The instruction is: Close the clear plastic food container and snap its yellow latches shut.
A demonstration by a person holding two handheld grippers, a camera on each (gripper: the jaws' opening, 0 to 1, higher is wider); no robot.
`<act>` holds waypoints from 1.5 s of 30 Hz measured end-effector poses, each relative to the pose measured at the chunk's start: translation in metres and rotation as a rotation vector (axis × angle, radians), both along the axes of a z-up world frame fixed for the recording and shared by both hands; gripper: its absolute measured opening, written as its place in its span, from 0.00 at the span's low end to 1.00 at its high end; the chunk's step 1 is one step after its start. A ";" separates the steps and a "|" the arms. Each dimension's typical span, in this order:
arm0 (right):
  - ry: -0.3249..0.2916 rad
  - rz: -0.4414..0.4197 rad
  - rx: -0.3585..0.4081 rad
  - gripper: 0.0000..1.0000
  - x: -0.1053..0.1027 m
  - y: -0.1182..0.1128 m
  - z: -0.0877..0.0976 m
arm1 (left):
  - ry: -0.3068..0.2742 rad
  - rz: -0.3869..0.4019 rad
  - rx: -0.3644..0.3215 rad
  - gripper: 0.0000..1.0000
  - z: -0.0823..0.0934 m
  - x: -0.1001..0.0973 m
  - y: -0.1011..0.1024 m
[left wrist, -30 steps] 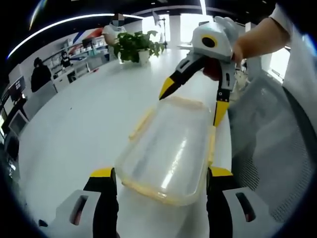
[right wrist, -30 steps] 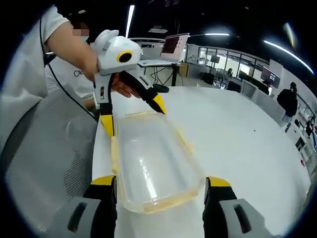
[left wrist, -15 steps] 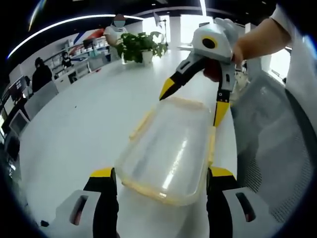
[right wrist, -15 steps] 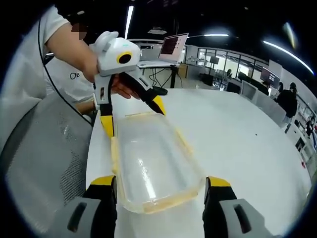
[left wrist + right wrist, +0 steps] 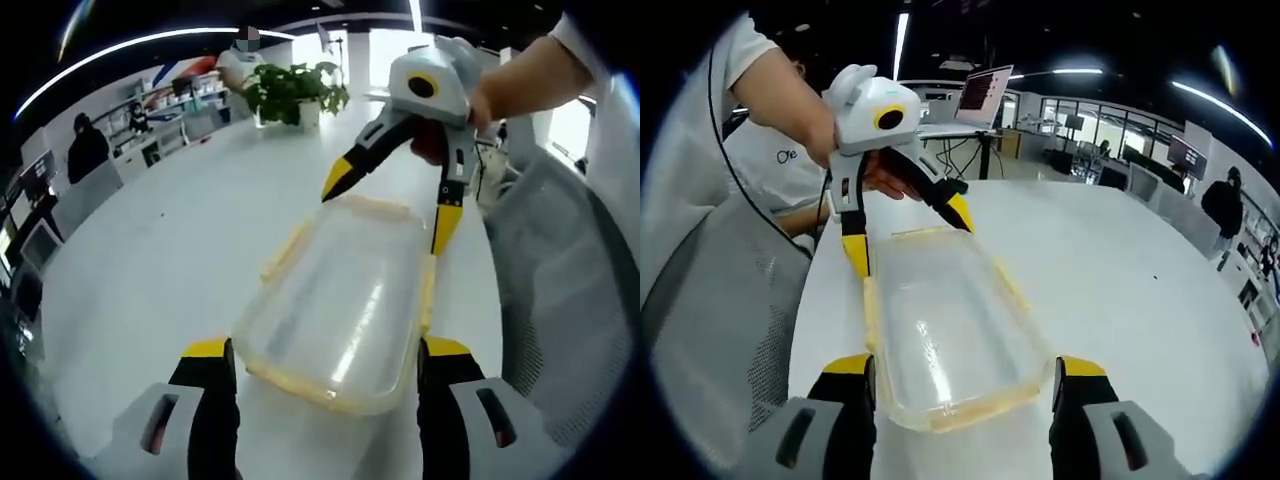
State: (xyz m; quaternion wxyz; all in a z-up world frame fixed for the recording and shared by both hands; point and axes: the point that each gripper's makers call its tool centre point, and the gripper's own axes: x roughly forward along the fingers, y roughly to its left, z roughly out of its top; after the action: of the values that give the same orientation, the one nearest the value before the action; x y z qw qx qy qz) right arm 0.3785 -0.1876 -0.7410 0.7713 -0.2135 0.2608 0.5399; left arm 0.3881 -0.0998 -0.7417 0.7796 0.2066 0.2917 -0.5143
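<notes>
A clear plastic food container point(image 5: 345, 300) with its lid on lies lengthwise on the white table point(image 5: 150, 250). Yellow latches point(image 5: 285, 250) run along its sides and ends. My left gripper point(image 5: 325, 352) is open, its yellow-tipped jaws standing either side of the container's near end. My right gripper point(image 5: 390, 205) is open over the far end, one tip by each corner. In the right gripper view the container point(image 5: 940, 330) lies between my right gripper's point(image 5: 965, 367) spread jaws, and the left gripper point(image 5: 908, 235) straddles the opposite end. A side latch point(image 5: 1010, 285) sticks outward.
A grey mesh chair point(image 5: 560, 280) stands against the table edge beside the container, also seen as the chair point(image 5: 710, 330) in the right gripper view. A potted plant point(image 5: 290, 90) and a laptop point(image 5: 985, 90) sit farther off. People stand at distant desks.
Both grippers and the container keep their places. The background and chair have shifted slightly in both views as the cameras moved.
</notes>
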 end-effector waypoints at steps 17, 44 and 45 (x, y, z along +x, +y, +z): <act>0.000 0.010 0.015 0.72 0.045 -0.001 0.000 | -0.001 0.008 -0.001 0.72 0.001 0.044 -0.002; -0.042 -0.002 0.013 0.66 0.062 -0.002 0.008 | 0.019 0.022 -0.021 0.77 0.004 0.058 -0.003; -0.039 -0.003 0.016 0.67 0.061 -0.002 0.009 | 0.023 0.024 -0.023 0.78 0.005 0.057 -0.003</act>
State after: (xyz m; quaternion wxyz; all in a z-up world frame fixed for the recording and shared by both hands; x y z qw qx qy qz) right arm 0.4394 -0.1894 -0.7324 0.7788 -0.2177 0.2418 0.5364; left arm 0.4455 -0.1027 -0.7369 0.7846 0.1880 0.2973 -0.5106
